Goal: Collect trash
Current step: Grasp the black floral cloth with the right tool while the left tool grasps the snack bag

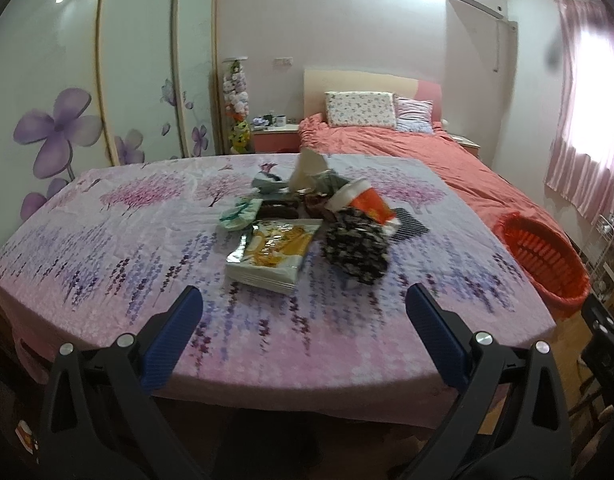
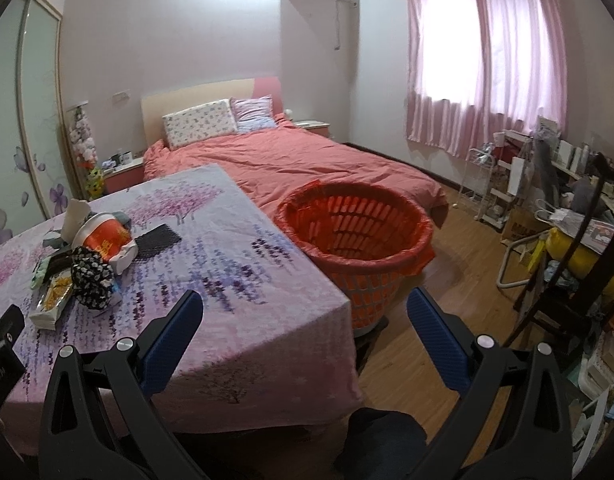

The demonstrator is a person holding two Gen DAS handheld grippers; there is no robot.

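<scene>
Both grippers are spread and hold nothing: left gripper hovers at the tabletop's near edge, aimed at the trash heaped mid-frame; right gripper faces the basket, centre frame, beside the tabletop, likely as the drop point. Nearest, the snack packet lies flat, long axis running toward the pile.

left gripper jaws spread wide, nothing between the blue pads, level and pointing forward. right gripper same: wide apart, empty, held level.
</scene>
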